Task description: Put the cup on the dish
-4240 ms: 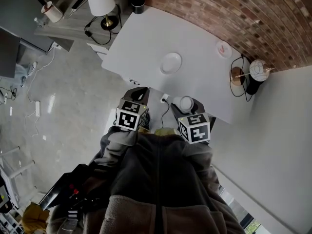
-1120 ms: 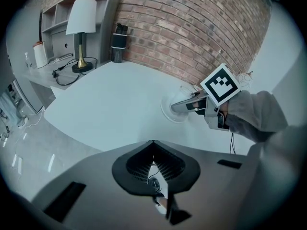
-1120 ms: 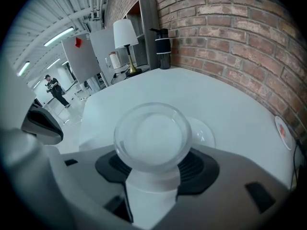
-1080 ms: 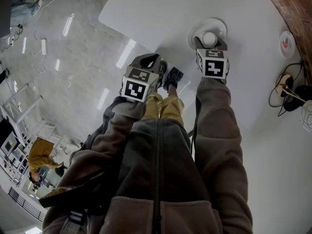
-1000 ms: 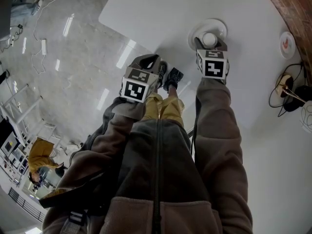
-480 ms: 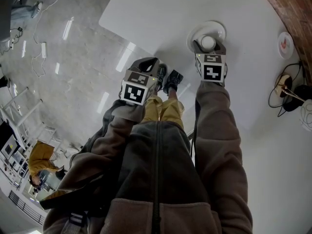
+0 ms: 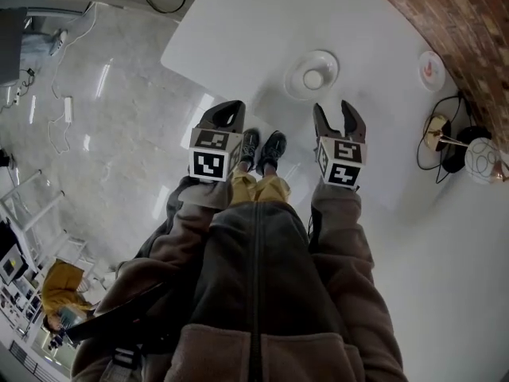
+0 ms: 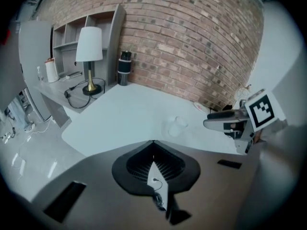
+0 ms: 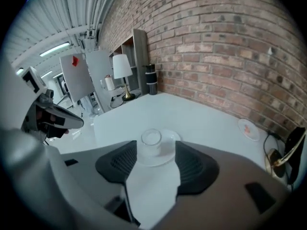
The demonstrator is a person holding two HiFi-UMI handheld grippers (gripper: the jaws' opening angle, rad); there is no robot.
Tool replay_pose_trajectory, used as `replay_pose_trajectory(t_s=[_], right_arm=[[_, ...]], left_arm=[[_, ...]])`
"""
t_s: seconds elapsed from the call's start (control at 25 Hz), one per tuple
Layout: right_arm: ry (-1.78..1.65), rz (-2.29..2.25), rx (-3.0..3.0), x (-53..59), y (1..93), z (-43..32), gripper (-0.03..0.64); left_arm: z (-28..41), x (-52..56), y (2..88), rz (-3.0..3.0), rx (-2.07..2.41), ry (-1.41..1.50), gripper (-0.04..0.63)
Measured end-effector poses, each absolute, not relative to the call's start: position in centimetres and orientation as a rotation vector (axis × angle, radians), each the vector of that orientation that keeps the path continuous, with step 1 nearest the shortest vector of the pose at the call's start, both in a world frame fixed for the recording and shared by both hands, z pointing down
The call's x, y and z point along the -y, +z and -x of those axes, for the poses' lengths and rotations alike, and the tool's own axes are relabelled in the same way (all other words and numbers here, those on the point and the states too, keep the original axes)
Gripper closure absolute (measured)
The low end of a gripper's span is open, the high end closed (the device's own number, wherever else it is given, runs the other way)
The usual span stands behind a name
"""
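A clear cup (image 7: 313, 79) stands upright on the white dish (image 7: 328, 60) on the white table (image 7: 238, 22). In the right gripper view the cup (image 9: 151, 143) and dish (image 9: 171, 138) lie just beyond the jaw tips. My right gripper (image 7: 337, 116) hangs a short way back from the dish, near the table's front edge. Its jaws are opening and nothing is between them. My left gripper (image 7: 227, 114) hovers off the table's near edge, over the floor, with its jaws together and empty. The left gripper view shows the cup (image 8: 177, 126) on the table and the right gripper (image 8: 224, 124) to its right.
A small plate with a red mark (image 7: 431, 68) sits at the table's far right by the brick wall. Cables and a dark stand (image 7: 453, 146) lie off the right edge. A lamp (image 8: 89, 47) and a black bottle (image 8: 124, 68) stand at the back left. The person's shoes (image 7: 262, 146) are below.
My right gripper has let go of the cup and drawn back toward the person, jaws spread. The cup stays on the dish. The left gripper has barely moved.
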State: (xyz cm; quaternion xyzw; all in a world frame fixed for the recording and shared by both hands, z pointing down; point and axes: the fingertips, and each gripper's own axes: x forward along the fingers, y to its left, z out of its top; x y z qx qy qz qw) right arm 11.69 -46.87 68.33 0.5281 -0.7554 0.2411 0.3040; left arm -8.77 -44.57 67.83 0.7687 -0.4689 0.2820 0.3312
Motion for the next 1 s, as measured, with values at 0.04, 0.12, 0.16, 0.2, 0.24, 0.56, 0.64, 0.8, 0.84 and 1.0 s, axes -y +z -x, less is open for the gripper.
replay_pose_trajectory(t_s=[0.04, 0.12, 0.16, 0.2, 0.24, 0.56, 0.64, 0.8, 0.84, 1.0], right_arm=[[0.632, -1.427, 2.001, 46.3, 66.7, -12.1, 0.382], [0.605, -1.503, 2.016, 46.4, 63.1, -13.2, 0.463], [0.579, -1.551, 2.032, 46.8, 61.0, -13.7, 0.513], [0.548, -1.597, 2.051, 47.1, 58.8, -14.1, 0.553], [0.516, -1.635, 2.072, 47.3, 56.6, -14.2, 0.587], [0.315, -1.752, 2.221, 46.2, 43.5, -14.3, 0.615], [0.272, -1.784, 2.239, 46.0, 41.1, -14.7, 0.615], [0.206, -1.824, 2.259, 45.5, 37.4, -15.1, 0.615], [0.193, -1.828, 2.264, 45.4, 36.8, -15.2, 0.615], [0.134, -1.855, 2.282, 45.3, 34.4, -15.7, 0.615]], left_arm=[[8.4, 45.1, 66.3, -2.032, 1.237, 0.713, 0.590], [7.0, 46.8, 63.0, -2.101, 1.257, 0.659, 0.589], [6.2, 47.7, 61.2, -2.144, 1.265, 0.629, 0.591], [5.5, 48.5, 59.3, -2.188, 1.273, 0.600, 0.591], [4.9, 49.0, 57.4, -2.233, 1.283, 0.575, 0.591], [2.5, 48.9, 45.5, -2.458, 1.351, 0.405, 0.591], [1.9, 49.0, 43.0, -2.503, 1.355, 0.354, 0.591], [0.9, 48.8, 39.0, -2.576, 1.360, 0.284, 0.591], [0.7, 48.7, 38.4, -2.589, 1.363, 0.273, 0.590], [0.1, 48.5, 36.0, -2.634, 1.380, 0.213, 0.591]])
